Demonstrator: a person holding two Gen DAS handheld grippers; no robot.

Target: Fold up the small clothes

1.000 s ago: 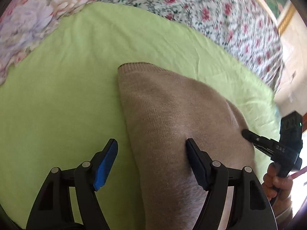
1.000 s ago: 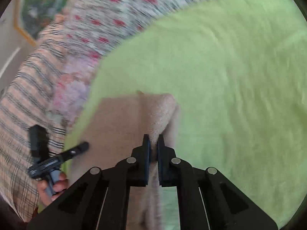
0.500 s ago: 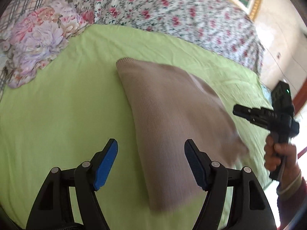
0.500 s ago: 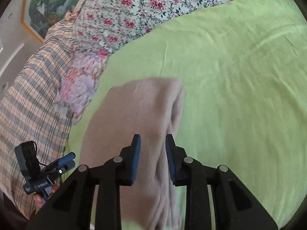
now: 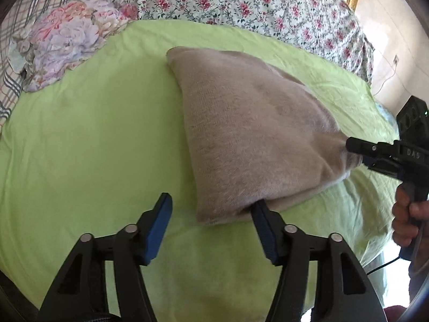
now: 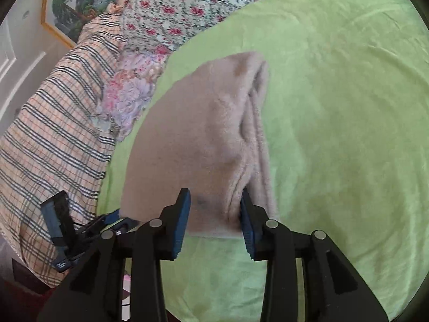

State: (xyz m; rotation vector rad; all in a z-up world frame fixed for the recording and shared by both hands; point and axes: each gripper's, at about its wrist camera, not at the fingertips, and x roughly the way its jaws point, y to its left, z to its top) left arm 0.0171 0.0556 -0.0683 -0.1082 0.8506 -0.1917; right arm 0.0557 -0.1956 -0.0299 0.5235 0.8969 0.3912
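Note:
A folded beige knit garment (image 5: 246, 134) lies on the lime-green sheet (image 5: 93, 139); it also shows in the right wrist view (image 6: 203, 145), with layered edges on its right side. My left gripper (image 5: 211, 214) is open and empty, just before the garment's near edge, its right finger touching that edge. My right gripper (image 6: 214, 209) is open over the garment's near end, holding nothing. The right gripper also shows at the right of the left wrist view (image 5: 356, 147), its tip at the garment's right corner. The left gripper shows at the lower left of the right wrist view (image 6: 107, 222).
The green sheet covers a bed. A rose-print quilt (image 5: 241, 0) lies behind it, a pastel floral pillow (image 5: 69, 37) at the far left, and a plaid blanket (image 6: 45, 139) along the side. A framed picture (image 6: 80, 2) hangs on the wall.
My right gripper opened and let go of the garment, which dropped flat onto the sheet. Both grippers pulled back toward the garment's near edge.

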